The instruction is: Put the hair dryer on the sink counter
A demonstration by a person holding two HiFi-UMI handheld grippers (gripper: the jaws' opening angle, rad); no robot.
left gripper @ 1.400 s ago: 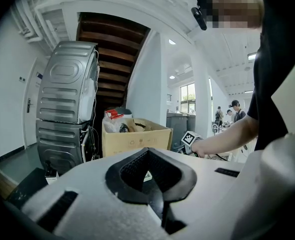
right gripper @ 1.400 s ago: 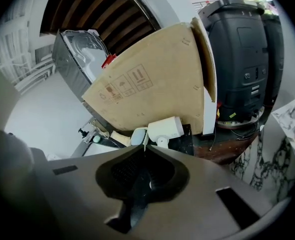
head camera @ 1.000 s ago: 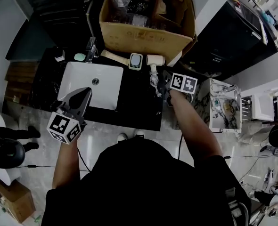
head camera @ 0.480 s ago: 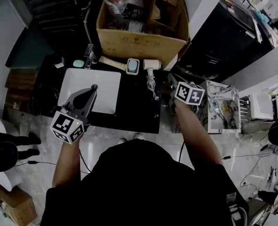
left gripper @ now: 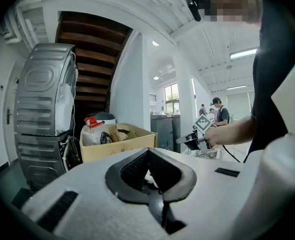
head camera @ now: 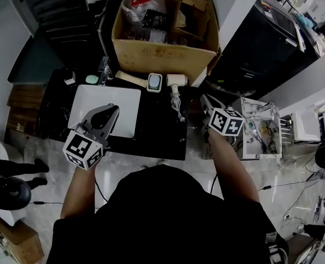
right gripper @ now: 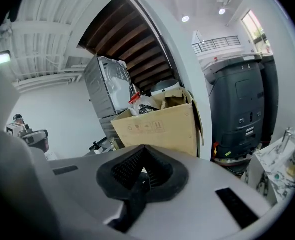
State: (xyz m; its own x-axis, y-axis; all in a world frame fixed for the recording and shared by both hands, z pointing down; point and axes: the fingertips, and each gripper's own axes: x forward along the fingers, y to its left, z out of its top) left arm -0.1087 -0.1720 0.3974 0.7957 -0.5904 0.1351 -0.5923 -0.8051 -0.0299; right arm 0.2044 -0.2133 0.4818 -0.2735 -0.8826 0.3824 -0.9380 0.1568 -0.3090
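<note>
A mock washroom in an open lab hall: sink [head camera: 125,100], black counter [head camera: 158,126], stacked washers [left gripper: 40,119], box [head camera: 162,52], stairs [left gripper: 93,44] overhead.

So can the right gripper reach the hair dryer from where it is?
Probably yes. The hair dryer lies in the open on the black counter, with nothing between it and the right gripper nearby. The jaws are shut and empty, so they must open first.

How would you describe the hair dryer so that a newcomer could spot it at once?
Find the big cardboard box behind the black counter. Along its front edge lies a row of small things; the hair dryer is the rightmost one. It is white and T-shaped, and only it has a cord, trailing toward the person.
</note>
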